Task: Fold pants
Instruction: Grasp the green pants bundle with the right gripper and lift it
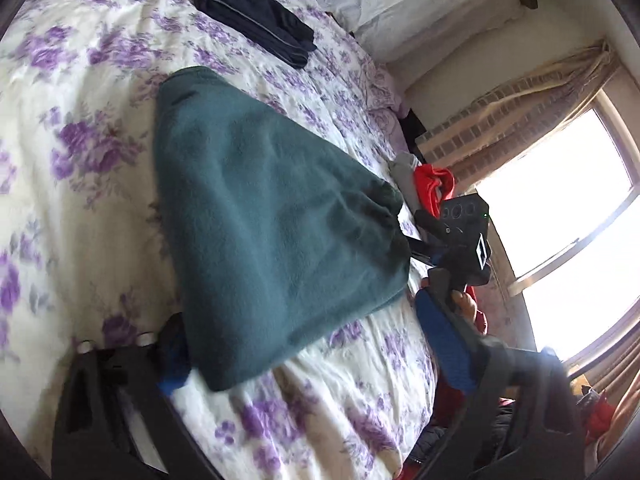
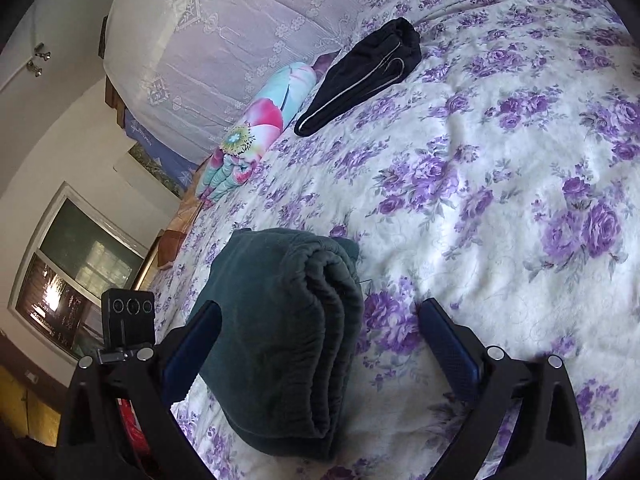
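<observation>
Folded dark teal fleece pants (image 2: pixel 280 336) lay on the bed's white bedspread with purple flowers (image 2: pixel 500 184), stacked in thick layers. The right gripper (image 2: pixel 320 344) stood with its blue-padded fingers (image 2: pixel 452 352) spread wide to either side of the bundle's near end, not pressing it. The left gripper (image 1: pixel 304 364) also had its fingers released, one finger (image 1: pixel 174 360) just beside the pants' edge (blurred there). Farther up the bed lay a folded black garment with grey piping (image 1: pixel 256 20).
</observation>
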Motion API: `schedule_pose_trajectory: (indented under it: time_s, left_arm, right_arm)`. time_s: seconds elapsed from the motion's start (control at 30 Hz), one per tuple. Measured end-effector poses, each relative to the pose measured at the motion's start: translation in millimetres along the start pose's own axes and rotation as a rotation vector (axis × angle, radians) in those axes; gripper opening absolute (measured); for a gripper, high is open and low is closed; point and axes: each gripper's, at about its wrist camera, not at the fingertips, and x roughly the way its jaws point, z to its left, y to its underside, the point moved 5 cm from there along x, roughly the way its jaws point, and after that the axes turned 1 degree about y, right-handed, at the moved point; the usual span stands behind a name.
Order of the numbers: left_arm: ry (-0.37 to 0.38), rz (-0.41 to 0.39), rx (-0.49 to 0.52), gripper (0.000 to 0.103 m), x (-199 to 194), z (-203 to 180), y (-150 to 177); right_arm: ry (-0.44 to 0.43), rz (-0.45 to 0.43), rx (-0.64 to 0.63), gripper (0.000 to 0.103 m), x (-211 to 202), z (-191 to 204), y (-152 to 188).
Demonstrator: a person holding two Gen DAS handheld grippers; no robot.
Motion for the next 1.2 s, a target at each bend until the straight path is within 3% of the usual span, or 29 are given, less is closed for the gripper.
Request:
schedule_pose_trajectory:
  time_s: [0.1, 0.17, 0.27, 0.57, 0.63, 0.7, 0.73, 0.8, 0.93, 0.97, 1.07, 1.2]
  left_arm:
    - [0.021, -0.006, -0.071, 0.058, 0, 13, -6]
    - [0.059, -0.006, -0.121, 0.053, 0, 21, -10]
    - [0.064, -0.006, -0.125, 0.053, -1, 21, -8]
    - [0.067, 0.026, -0.096, 0.055, 10, 13, -11]
    - [0.059, 0.025, -0.088, 0.055, 10, 12, -11]
    - [0.05, 0.018, -0.083, 0.055, 9, 12, -9]
    - [0.045, 0.013, -0.081, 0.055, 10, 11, -8]
    - [0.026, 0.007, -0.075, 0.051, 10, 11, -8]
    - [0.01, -0.005, -0.101, 0.035, 12, 16, -10]
    - [0.007, -0.006, -0.116, 0.025, 12, 19, -10]
    - [-0.022, -0.014, -0.142, 0.018, 12, 22, -12]
    - [-0.15, -0.049, 0.037, 0.016, 2, -13, -26]
  right_arm:
    - [0.015, 0.053, 0.014, 0.1, 6, 1, -3]
    - [-0.026, 0.083, 0.056, 0.1, 9, 0, -10]
    - [-0.092, 0.103, 0.093, 0.1, 13, 0, -17]
    - [-0.161, 0.227, 0.029, 0.1, 46, 24, -20]
    - [-0.153, 0.216, -0.004, 0.086, 47, 26, -20]
    - [-0.121, 0.182, -0.014, 0.034, 45, 14, -20]
    - [-0.12, 0.173, 0.018, 0.029, 43, 5, -19]
    - [-0.156, 0.166, 0.081, 0.027, 38, -10, -19]
    - [-0.081, 0.15, -0.013, 0.027, 38, 3, -15]
    - [-0.077, 0.146, -0.012, 0.027, 38, 3, -15]
    - [-0.025, 0.115, -0.045, 0.027, 37, 8, -13]
    - [-0.002, 0.074, -0.091, 0.025, 24, 26, -20]
